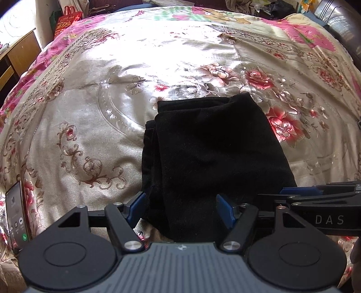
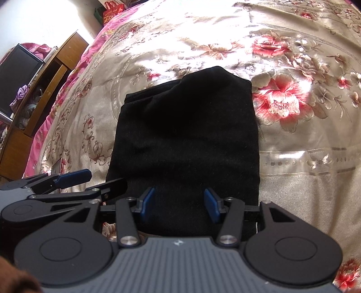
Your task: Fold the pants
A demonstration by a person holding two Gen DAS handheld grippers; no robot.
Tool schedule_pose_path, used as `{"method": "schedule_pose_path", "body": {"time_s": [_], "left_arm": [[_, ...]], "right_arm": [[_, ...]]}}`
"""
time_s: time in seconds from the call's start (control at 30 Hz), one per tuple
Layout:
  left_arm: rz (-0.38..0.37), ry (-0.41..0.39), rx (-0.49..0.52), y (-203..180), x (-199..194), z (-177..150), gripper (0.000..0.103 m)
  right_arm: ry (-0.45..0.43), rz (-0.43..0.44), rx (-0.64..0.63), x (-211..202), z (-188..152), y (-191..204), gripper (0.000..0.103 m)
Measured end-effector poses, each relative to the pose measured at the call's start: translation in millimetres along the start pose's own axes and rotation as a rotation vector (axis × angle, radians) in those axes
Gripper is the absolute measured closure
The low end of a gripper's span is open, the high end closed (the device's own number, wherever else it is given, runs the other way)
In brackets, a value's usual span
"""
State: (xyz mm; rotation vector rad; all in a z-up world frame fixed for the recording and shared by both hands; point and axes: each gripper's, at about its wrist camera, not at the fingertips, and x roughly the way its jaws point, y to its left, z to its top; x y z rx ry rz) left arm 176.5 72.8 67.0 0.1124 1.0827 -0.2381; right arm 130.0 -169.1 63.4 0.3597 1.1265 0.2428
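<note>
- Underneath everything lies a bed spread with a satin bedspread (image 1: 94, 139), pale gold with red and pink flowers and scrollwork, bordered in bright pink towards its far and left edges.
- Sunlight bleaches the far middle of the cover almost white.
- The black pants (image 1: 212, 153) lie on it folded into a thick oblong, layered edges showing along the left side, the near end reaching down between my claws.
- My left gripper (image 1: 180, 208) stands wide, blue pads on either side of the near end of the pants; neither pad visibly presses on the cloth.
- My right gripper (image 2: 179, 204) stands narrower, its pads apart over the black cloth. Whether they pinch it I cannot tell.
- The left view alone shows a phone (image 1: 17, 216) with a lit screen lying at the near left of the bed, a red bag (image 1: 67, 20) beyond the far left corner, and clutter past the far edge.
- It also shows my right gripper coming in from the right, marked DAS.
- The right view alone shows a wooden cabinet (image 2: 52, 74) beside the bed, a dark screen (image 2: 18, 72) on it, and a purple thing I cannot identify.
- There my left gripper enters low at the left, beside the pants.
</note>
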Motion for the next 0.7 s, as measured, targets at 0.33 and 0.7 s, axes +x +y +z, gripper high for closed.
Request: {"method": "schedule_pose_path", "body": {"time_s": [0.33, 0.7], "left_arm": [[0.012, 0.0, 0.01, 1.0, -2.2, -1.2, 0.024], [0.016, 0.005, 0.018, 0.0, -3.6, -4.9, 0.025]], "right_arm": [[0.0, 0.002, 0.001, -0.4, -2.0, 1.5, 0.052], [0.01, 0.001, 0.002, -0.4, -5.3, 3.6, 0.054]]}}
